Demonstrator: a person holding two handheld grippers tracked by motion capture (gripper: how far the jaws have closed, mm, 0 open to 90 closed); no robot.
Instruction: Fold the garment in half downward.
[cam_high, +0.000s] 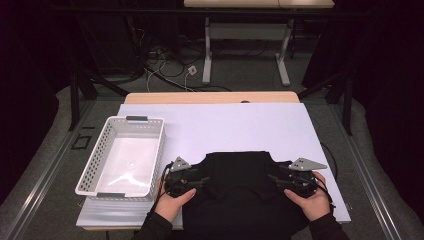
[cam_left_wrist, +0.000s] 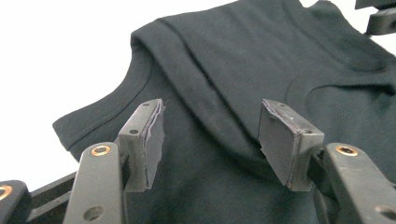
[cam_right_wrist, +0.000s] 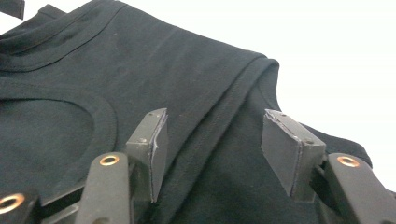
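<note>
Both hands (cam_high: 172, 202) low beside black shirt (cam_high: 240, 185)

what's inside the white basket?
Nothing visible: the white basket shows a bare, glossy bottom in the high view. Its near wall hides a thin strip of the floor just behind it, so that sliver is unchecked.

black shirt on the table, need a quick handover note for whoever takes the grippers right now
Left gripper: open, jaws astride a fold of the black shirt near its left side, pads not pressing.
Right gripper: open, jaws either side of a seam fold on the shirt's right side, no grip.
The shirt lies on the white table at the near edge, partly folded, neckline away from the person.
White basket stands empty to the left.
Done: some folds are in.
Left, probably: finish folding; the basket may be where it goes.
</note>
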